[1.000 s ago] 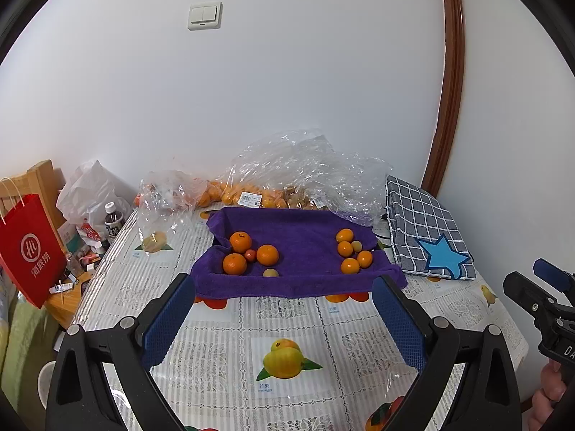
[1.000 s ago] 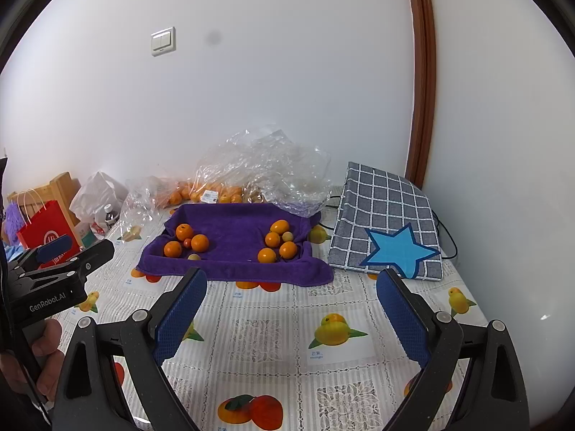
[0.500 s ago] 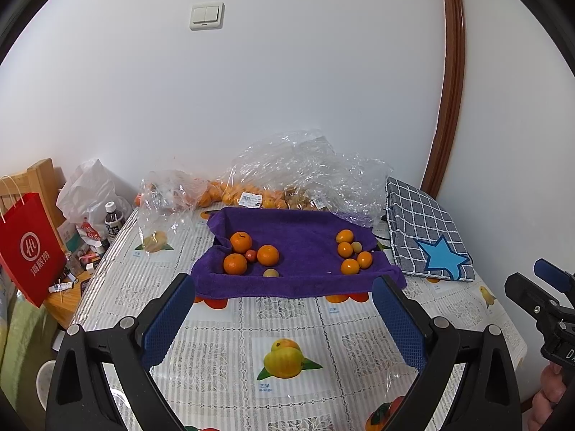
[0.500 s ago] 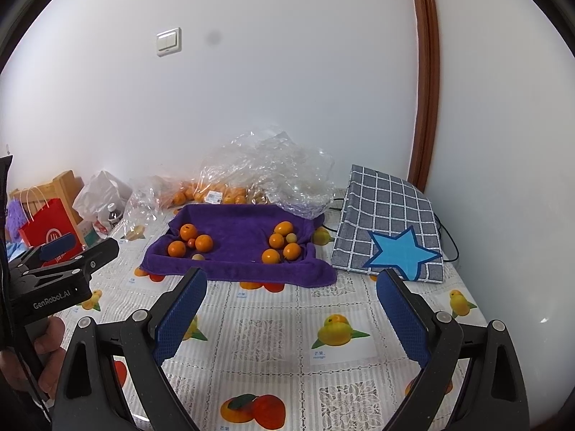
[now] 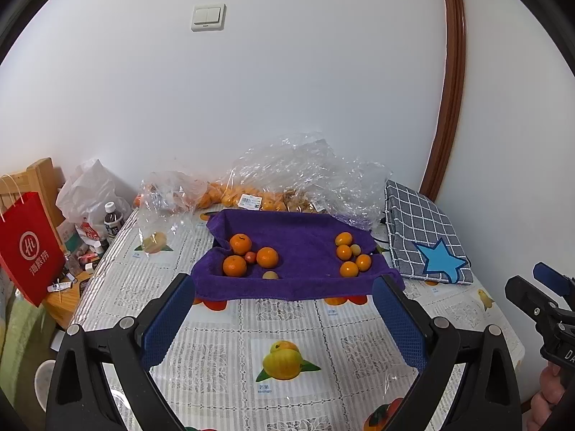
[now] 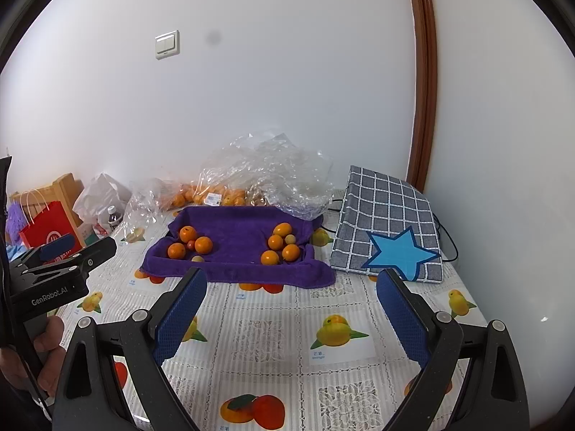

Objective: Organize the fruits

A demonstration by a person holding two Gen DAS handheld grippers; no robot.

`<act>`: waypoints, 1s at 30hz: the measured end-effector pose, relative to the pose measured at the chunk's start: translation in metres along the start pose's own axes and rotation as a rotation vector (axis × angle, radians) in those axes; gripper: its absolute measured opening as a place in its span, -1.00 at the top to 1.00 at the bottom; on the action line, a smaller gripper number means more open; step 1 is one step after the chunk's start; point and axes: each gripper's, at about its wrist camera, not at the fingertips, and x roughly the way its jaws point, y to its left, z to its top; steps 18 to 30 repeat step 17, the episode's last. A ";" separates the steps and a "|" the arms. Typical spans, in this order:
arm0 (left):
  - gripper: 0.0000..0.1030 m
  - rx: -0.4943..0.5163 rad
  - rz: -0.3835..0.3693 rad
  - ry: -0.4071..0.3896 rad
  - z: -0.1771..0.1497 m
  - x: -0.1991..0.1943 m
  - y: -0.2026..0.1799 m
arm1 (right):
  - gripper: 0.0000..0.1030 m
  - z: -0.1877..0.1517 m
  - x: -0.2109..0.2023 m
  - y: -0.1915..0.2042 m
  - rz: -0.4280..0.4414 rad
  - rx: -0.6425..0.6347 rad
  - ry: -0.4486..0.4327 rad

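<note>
We are in a lived-in room of a home. Ahead of the fingers stands a table (image 5: 230, 327) under a plastic cover printed with fruit, pushed against a plain white wall with a light switch (image 5: 208, 17) and a brown wooden door frame (image 5: 453, 82). Beyond the fingertips lie crumpled shopping bags (image 5: 305, 176) of oranges. Left of the fingers we see a red paper carrier bag (image 5: 30, 248), a drink bottle (image 5: 112, 217) and household clutter; to the right, a checked cloth cover with a blue star (image 6: 386, 230).
</note>
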 end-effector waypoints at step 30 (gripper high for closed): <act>-0.94 0.005 0.037 0.006 0.001 0.007 -0.005 | -0.84 0.000 -0.001 0.001 0.013 0.003 -0.010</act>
